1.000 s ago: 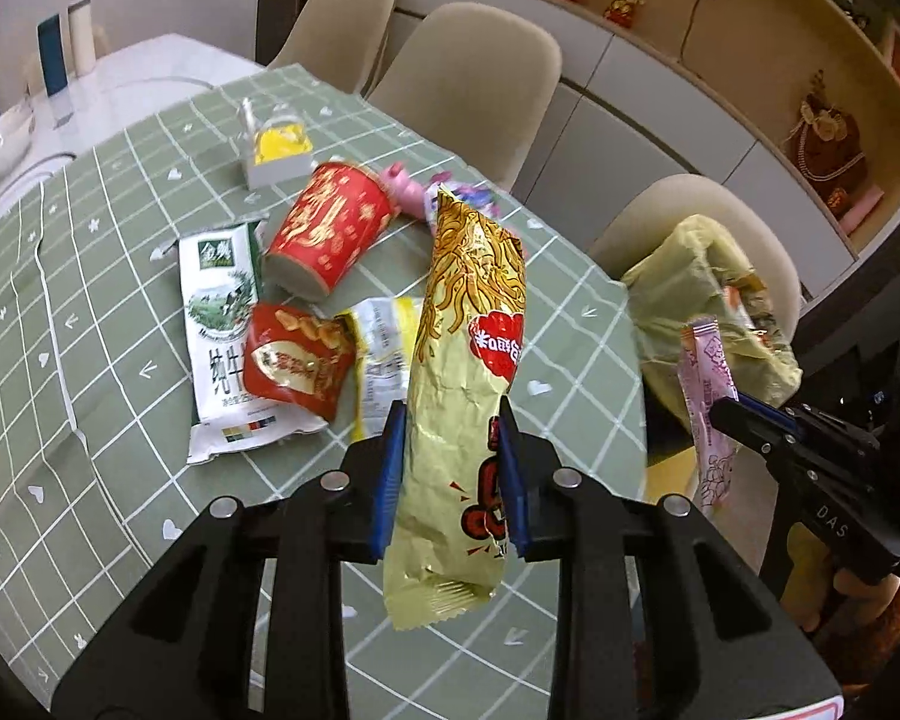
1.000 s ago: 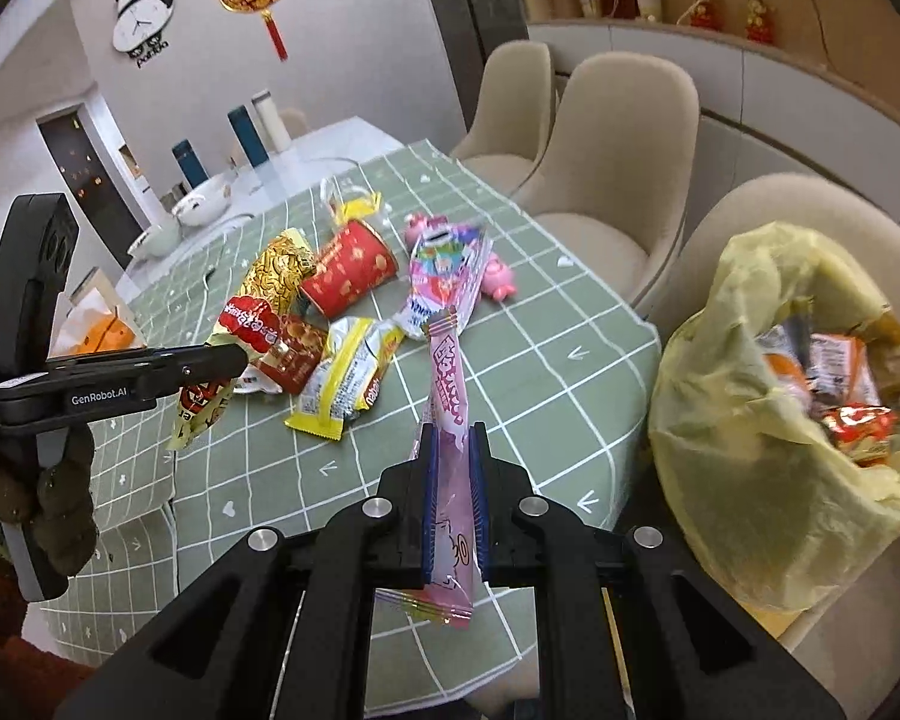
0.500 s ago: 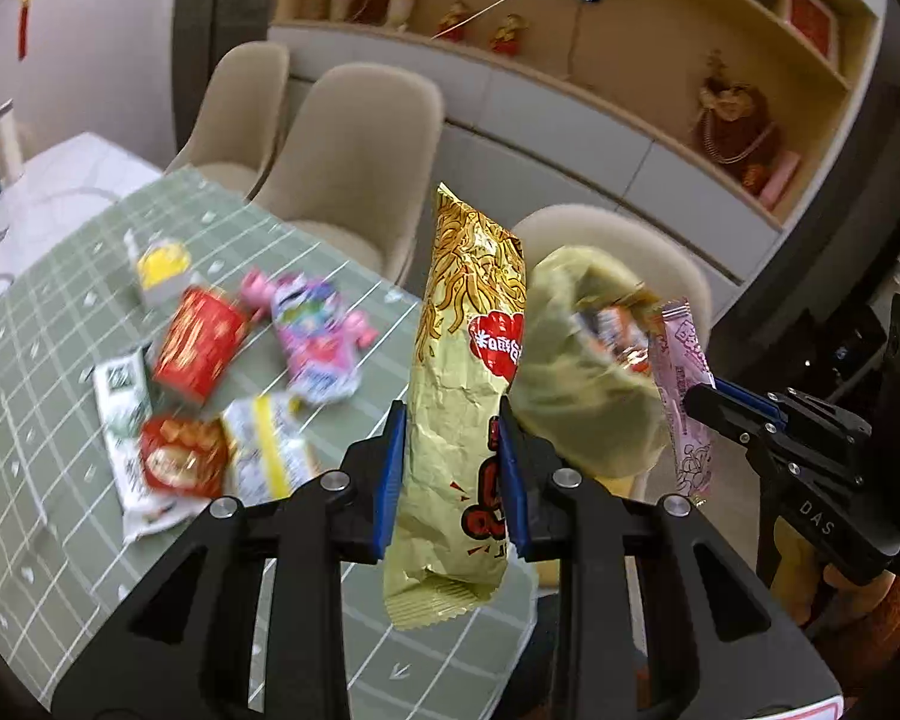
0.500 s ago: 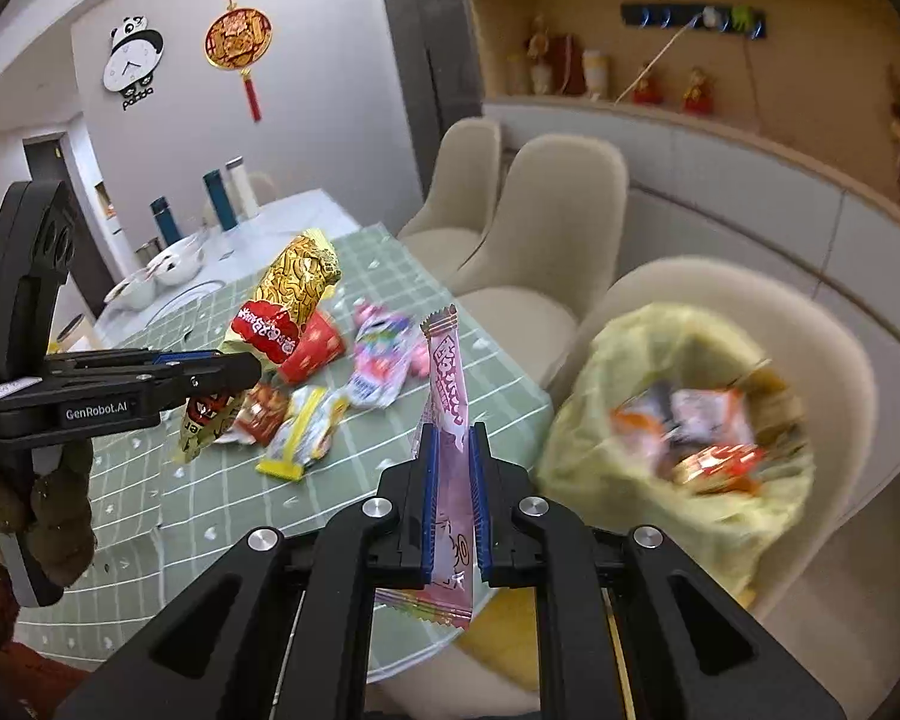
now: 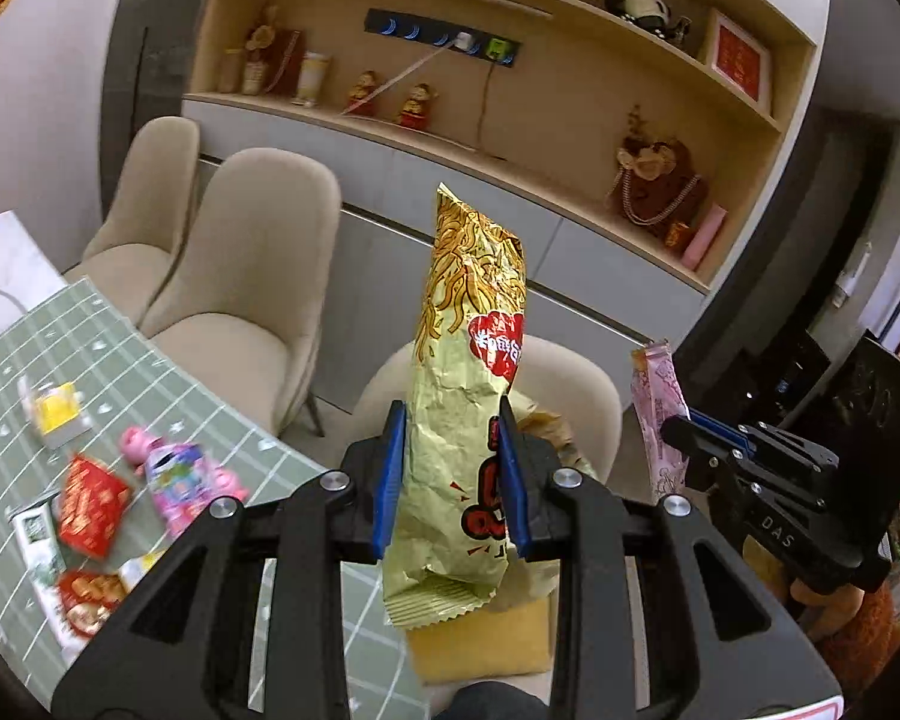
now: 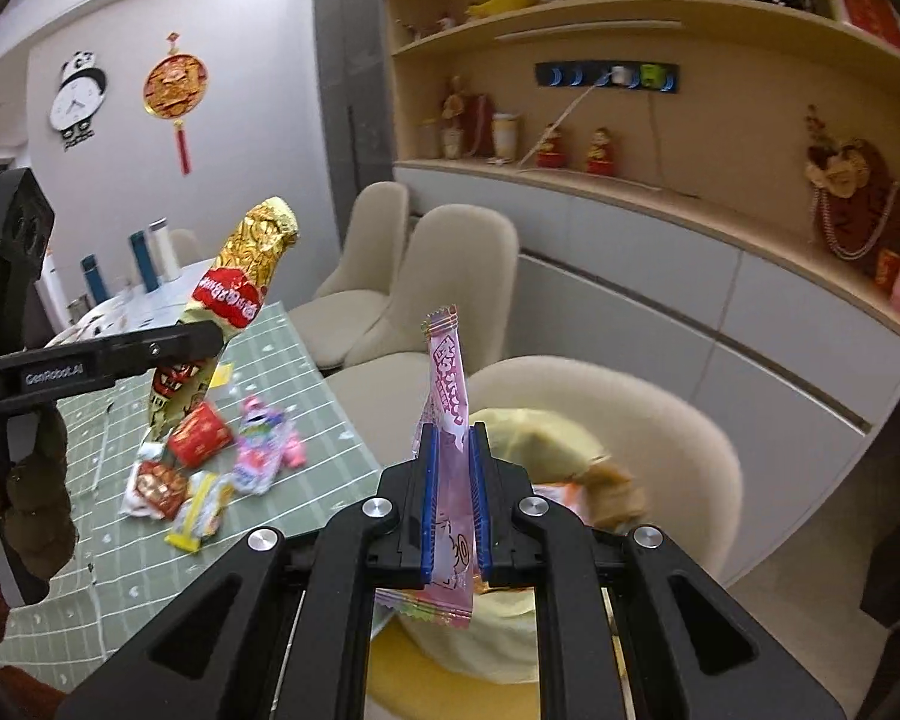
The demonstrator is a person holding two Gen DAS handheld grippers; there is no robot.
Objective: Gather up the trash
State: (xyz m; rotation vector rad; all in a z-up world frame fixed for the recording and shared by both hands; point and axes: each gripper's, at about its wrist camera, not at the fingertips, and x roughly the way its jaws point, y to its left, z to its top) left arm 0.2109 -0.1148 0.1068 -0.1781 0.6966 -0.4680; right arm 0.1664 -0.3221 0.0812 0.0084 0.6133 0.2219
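My left gripper [image 5: 450, 474] is shut on a long gold snack bag [image 5: 471, 360] that stands upright between its blue pads; the same gold bag [image 6: 234, 300] shows at the left of the right wrist view. My right gripper [image 6: 453, 480] is shut on a thin pink wrapper [image 6: 448, 372], also seen as the pink wrapper [image 5: 660, 408] at the right of the left wrist view. Below both grippers a yellow trash bag [image 6: 546, 438] sits on a beige chair [image 6: 660, 420], mostly hidden behind the fingers. More wrappers [image 5: 90, 504] lie on the green checked table [image 6: 258, 348].
Two more beige chairs [image 5: 252, 276] stand along the table's far side. A grey cabinet with wooden shelves [image 6: 690, 138] of ornaments fills the wall behind. A red paper cup [image 6: 201, 435], a pink pouch [image 6: 264, 450] and a yellow wrapper [image 6: 201, 513] lie near the table edge.
Both grippers rose and swung right, away from the table toward the chair with the trash bag, each keeping its wrapper. The table litter slid to the left of both views.
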